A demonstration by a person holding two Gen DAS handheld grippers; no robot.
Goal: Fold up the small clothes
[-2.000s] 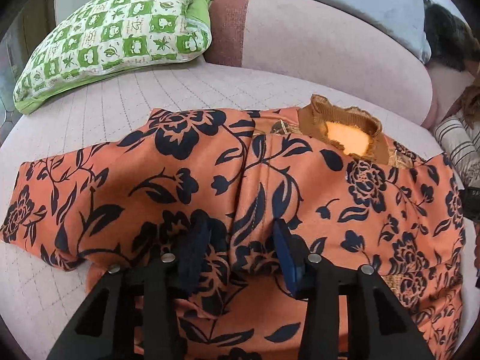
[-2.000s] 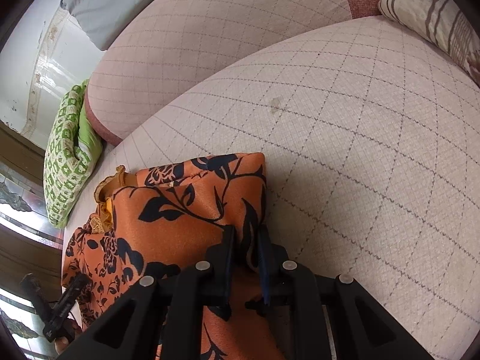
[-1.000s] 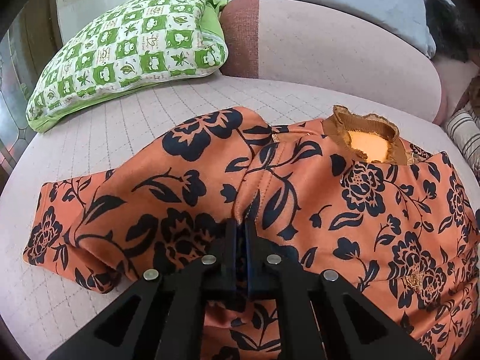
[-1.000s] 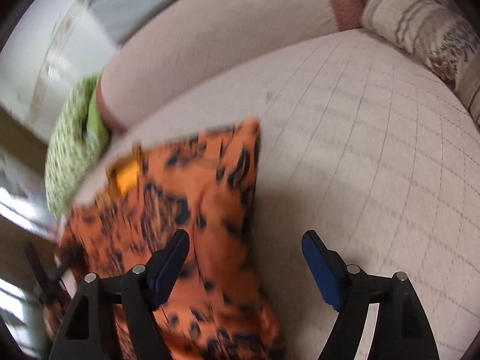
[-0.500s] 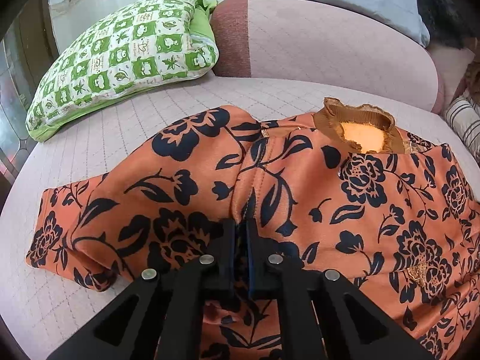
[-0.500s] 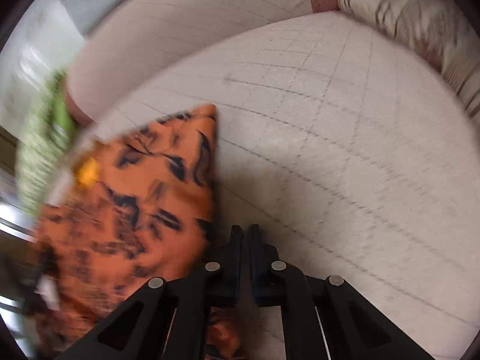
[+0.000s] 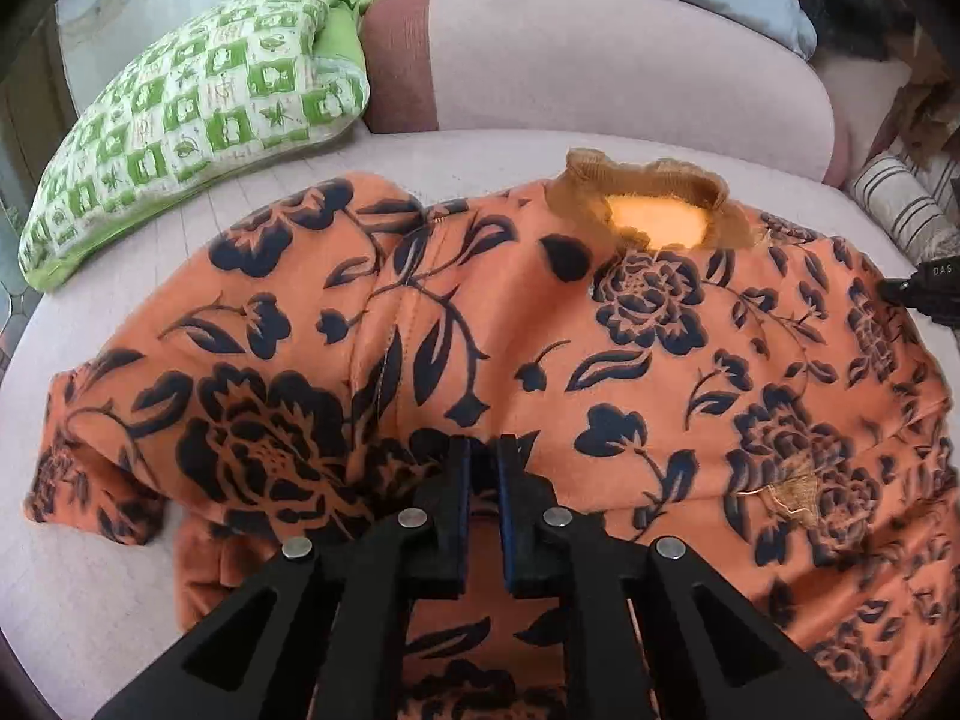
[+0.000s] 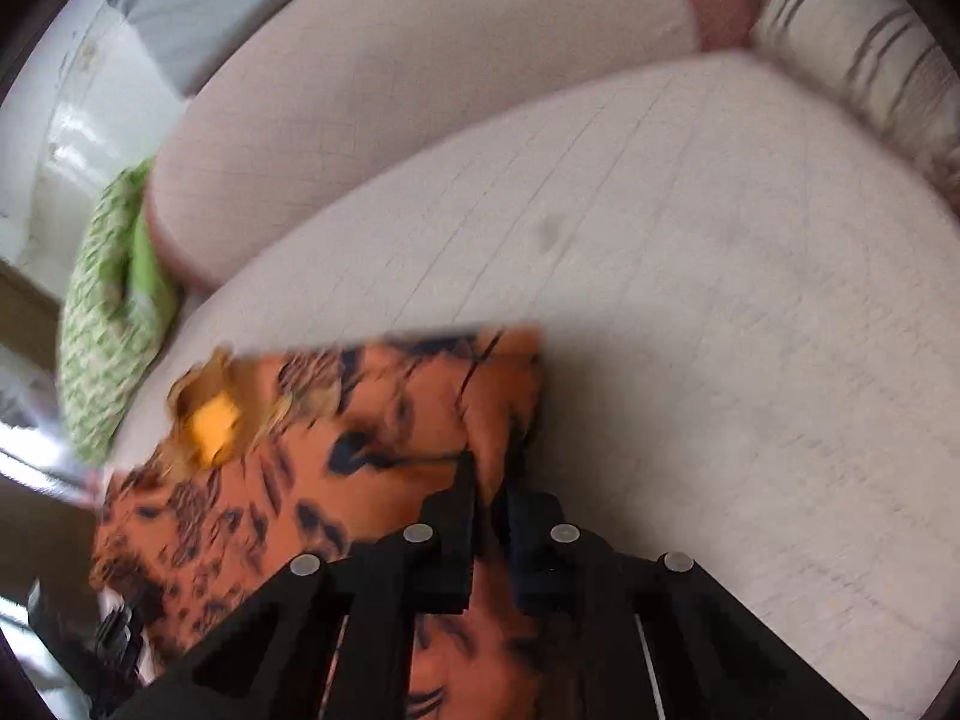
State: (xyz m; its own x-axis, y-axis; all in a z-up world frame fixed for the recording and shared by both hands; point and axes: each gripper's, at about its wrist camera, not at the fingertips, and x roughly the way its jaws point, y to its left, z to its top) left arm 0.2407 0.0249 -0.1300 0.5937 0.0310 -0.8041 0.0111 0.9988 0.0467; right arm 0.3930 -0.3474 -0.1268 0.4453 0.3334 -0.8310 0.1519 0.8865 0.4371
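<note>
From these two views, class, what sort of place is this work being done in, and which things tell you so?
Probably a living room at home: the orange floral top lies on a quilted sofa seat with a padded backrest, a green checked cushion and a striped cushion.

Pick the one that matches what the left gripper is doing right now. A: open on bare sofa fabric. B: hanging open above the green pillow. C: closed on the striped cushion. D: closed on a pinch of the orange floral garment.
D: the left gripper has its jaws drawn nearly together with a fold of the orange floral garment pinched between them, far from the green pillow.
</note>
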